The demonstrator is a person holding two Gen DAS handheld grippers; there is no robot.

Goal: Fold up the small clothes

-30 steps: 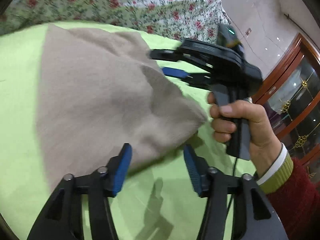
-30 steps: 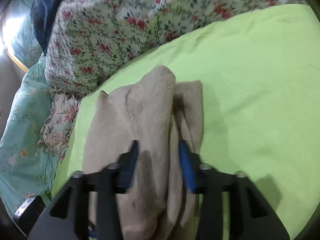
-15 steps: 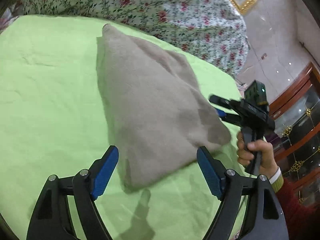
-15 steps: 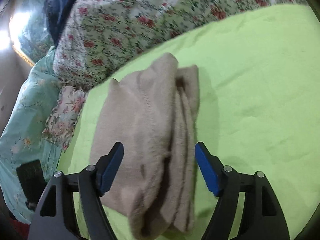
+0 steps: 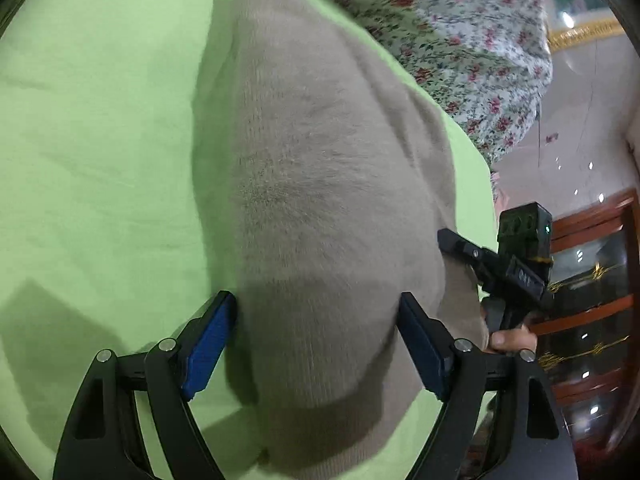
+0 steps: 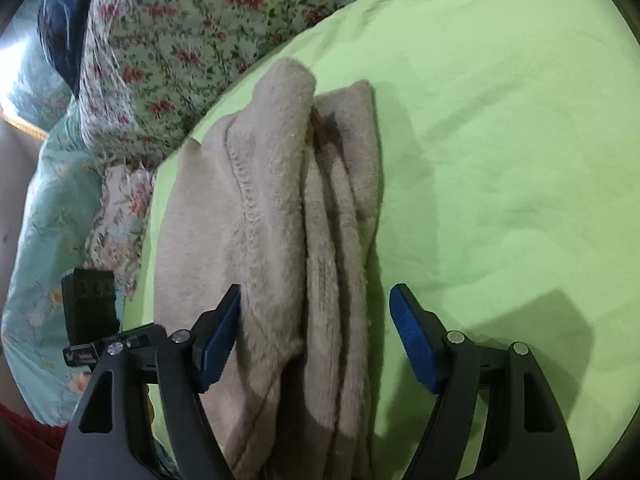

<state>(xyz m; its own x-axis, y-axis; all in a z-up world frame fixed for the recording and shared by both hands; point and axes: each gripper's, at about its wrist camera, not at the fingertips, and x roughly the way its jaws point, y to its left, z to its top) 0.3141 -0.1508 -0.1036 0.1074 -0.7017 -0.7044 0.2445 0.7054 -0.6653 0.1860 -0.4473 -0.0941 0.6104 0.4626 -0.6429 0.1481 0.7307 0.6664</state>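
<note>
The folded beige garment [image 5: 320,208] is lying on the green sheet [image 5: 100,128], right by the floral quilt [image 5: 472,40]. The left gripper [image 5: 316,336] is straddling it, jaws opening, not pinching. The right gripper [image 6: 316,332] is sitting wide open over its edge.

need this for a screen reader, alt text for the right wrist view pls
A folded beige garment lies on a lime green sheet, between the open blue-padded right tool. Floral bedding bunches behind it.

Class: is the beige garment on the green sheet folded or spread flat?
Folded: the beige garment shows several stacked layers along one edge on the green sheet.
</note>
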